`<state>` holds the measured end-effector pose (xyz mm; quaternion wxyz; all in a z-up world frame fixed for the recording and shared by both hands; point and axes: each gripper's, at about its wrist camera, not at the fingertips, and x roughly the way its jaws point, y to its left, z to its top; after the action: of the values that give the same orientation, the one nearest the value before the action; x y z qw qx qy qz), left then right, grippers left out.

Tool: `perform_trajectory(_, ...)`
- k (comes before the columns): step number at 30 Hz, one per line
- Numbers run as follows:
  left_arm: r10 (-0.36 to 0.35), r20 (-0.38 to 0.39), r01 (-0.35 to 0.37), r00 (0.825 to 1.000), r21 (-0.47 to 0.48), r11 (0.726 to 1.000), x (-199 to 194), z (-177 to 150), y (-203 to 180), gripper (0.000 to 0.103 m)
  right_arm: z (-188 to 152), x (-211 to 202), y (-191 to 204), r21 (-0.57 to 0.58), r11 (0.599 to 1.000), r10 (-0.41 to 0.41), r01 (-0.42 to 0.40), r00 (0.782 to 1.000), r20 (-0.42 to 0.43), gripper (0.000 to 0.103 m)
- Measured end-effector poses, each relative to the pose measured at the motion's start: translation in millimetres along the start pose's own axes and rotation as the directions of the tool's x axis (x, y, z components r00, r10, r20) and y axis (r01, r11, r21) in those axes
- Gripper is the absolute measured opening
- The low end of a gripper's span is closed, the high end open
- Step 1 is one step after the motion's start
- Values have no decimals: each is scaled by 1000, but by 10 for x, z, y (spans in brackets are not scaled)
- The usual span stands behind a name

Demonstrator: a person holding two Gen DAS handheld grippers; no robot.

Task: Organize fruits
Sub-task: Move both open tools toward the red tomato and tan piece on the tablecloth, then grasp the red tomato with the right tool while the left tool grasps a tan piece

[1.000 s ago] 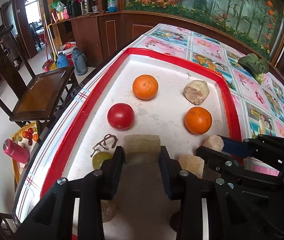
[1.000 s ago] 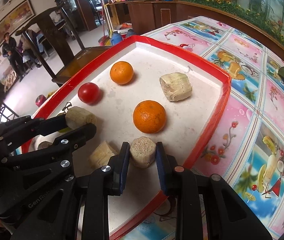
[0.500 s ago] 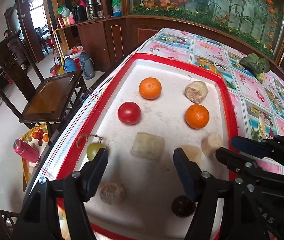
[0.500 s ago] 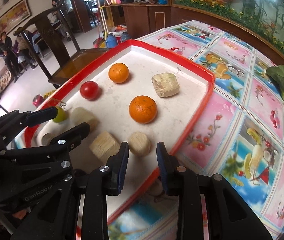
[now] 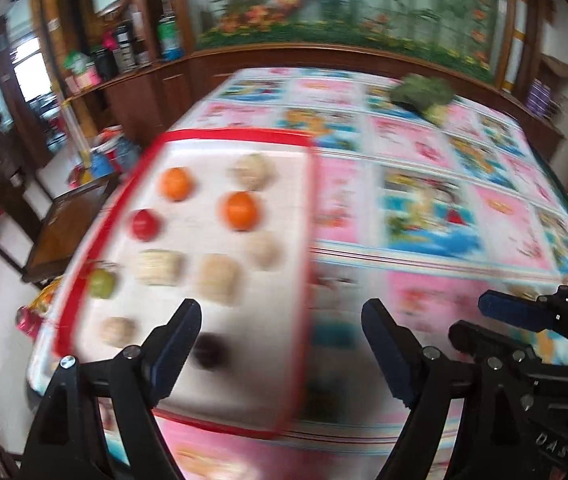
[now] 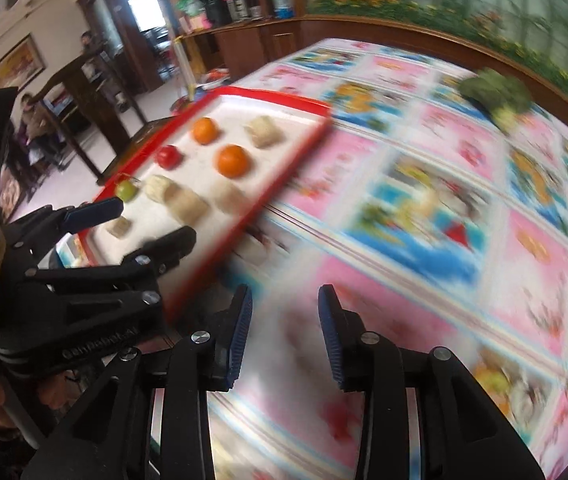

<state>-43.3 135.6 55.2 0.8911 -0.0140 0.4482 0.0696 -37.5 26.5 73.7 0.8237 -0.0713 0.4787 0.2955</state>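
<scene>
**Pulling both grippers off the tray, nothing held**

Swinging away from the red tray (image 5: 228,135), I carry nothing. My left gripper (image 5: 280,344) is wide, its jaws have just been opening, and nothing is between them. My right gripper (image 6: 284,332) is narrower but has also just been opening, with only the patterned cloth of the counter (image 6: 464,240) under it.

The fruits lie in rows inside the tray, at the left side of the counter: two oranges (image 5: 239,211), a red fruit (image 5: 145,224), a green fruit (image 5: 102,283) at the left rim, a dark one (image 5: 209,353) near the front edge, and several pale cut pieces (image 5: 219,282). I judge they were set apart so each can be gripped.

A leafy green thing (image 6: 492,94) sits near the far edge. Chairs stand beyond the left edge, not in my way.
</scene>
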Motion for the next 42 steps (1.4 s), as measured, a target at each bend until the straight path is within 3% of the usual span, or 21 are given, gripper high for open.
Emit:
perform_trajectory(7, -101, -35, 105, 994, 183, 977, -13, -45, -957, 85, -501, -575, -1042, 197, 969, -161, 147, 986, 53, 34)
perform_trajectory(12, -160, -64, 171, 985, 257, 951, -40, -44, -1556, 85, -737, -1074, -2181, 379, 881, -337, 285, 938, 78, 34)
perform_trajectory(16, -191, -99, 212, 977, 293, 932, -30, -39, -2045, 85, -850, -1309, -2993, 454, 810, -442, 372, 895, 56, 34)
perform_trajectory(22, -204, -132, 235, 970, 301, 924, 2, -37, -2480, 85, -794, -1247, -3745, 446, 781, -496, 437, 868, 16, 34)
perform_trajectory(29, -185, -157, 223, 970, 281, 933, 118, 46, -2674, 85, -689, -1035, -4164, 458, 777, -479, 433, 878, -16, 38)
perform_trajectory(35, -226, -186, 273, 956, 291, 917, 172, 77, -2996, 85, -671, -909, -4207, 390, 787, -501, 478, 864, -48, 35)
perform_trajectory(37, -221, -191, 272, 956, 305, 913, 203, 82, -3114, 85, -675, -906, -4198, 365, 792, -510, 489, 859, -43, 30)
perform_trajectory(42, -220, -198, 277, 955, 337, 900, 268, 86, -3347, 85, -695, -907, -4155, 330, 801, -518, 500, 854, -37, 29)
